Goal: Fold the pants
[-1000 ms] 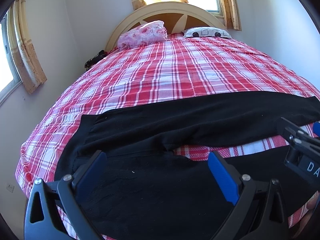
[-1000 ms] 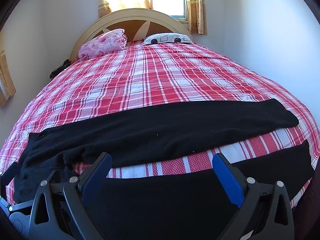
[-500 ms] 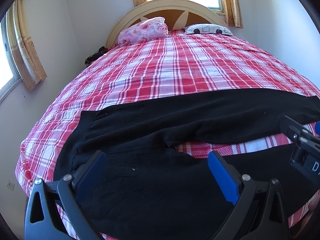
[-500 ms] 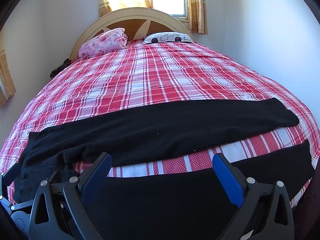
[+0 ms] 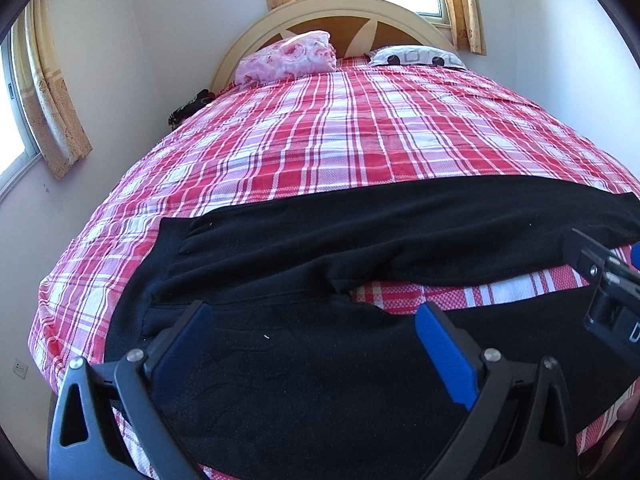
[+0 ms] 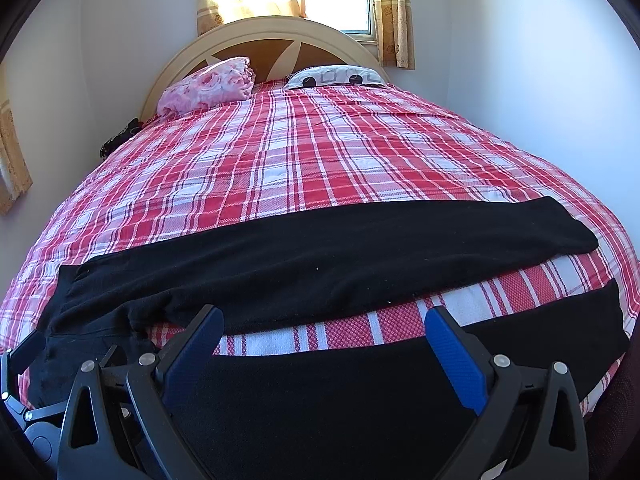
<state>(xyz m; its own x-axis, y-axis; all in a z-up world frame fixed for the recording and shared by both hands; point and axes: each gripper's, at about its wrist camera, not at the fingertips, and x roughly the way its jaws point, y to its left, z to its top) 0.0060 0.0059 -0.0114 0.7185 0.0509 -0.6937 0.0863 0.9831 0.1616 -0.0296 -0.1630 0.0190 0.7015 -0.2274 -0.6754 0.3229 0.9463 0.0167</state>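
Note:
Black pants (image 5: 360,240) lie spread flat across the near end of the bed, waistband to the left, two legs running right with a strip of bedspread between them. They also show in the right wrist view (image 6: 320,264). My left gripper (image 5: 312,320) is open and empty above the seat area near the crotch. My right gripper (image 6: 324,320) is open and empty above the near leg (image 6: 360,392). The right gripper's body shows at the right edge of the left wrist view (image 5: 612,300).
The bed has a red and white plaid cover (image 5: 360,140). A pink floral pillow (image 5: 288,60) and a white patterned pillow (image 5: 416,56) lie by the curved headboard (image 6: 272,36). Walls stand close on both sides. A dark object (image 5: 188,108) sits by the left wall.
Both grippers have risen and drawn back slightly; the pants sit a little lower in both views. The pants have not moved. Both grippers stay open.

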